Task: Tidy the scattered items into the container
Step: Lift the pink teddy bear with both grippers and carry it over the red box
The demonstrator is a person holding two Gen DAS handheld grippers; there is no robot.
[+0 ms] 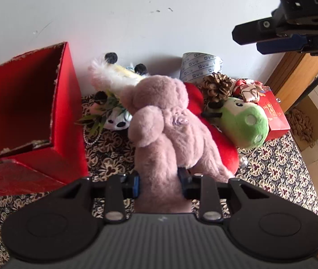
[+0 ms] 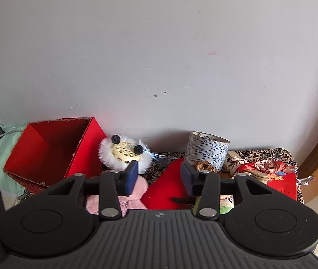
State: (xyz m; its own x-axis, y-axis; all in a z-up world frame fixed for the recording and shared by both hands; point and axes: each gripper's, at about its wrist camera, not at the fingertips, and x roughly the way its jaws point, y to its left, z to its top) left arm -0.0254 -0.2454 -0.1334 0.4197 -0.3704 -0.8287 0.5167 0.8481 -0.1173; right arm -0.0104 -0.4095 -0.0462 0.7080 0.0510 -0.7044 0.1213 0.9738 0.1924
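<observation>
Plush mauve-pink stuffed bear (image 1: 168, 121) is being pinched at its lower body by the left gripper (image 1: 160, 182), whose blue-padded fingers (image 1: 134, 183) are pressing into the fur from both sides; whether the toy is hanging clear of the floral-patterned table cover (image 1: 271, 168) or resting on the pile cannot be told. It is sitting just right of the open red cardboard box (image 1: 24, 112), which is standing at the table's left end against the wall. Crowding behind the bear are a red cushion (image 1: 224, 148), a green plush toy (image 1: 246, 121), a brown pine cone (image 1: 218, 86), a white fluffy panda-eared item (image 2: 123, 154) and a roll of printed tape (image 1: 201, 67). The right gripper (image 2: 157, 174) is hovering above the pile with its fingers spread, holding nothing. Judging from the narrow bite on soft, compressible fur, the toy is at risk of slipping out or swinging during transfer. Its limp limbs could also be catching the box's ragged near rim, tipping the light box, or dragging neighbouring items off the back edge.
</observation>
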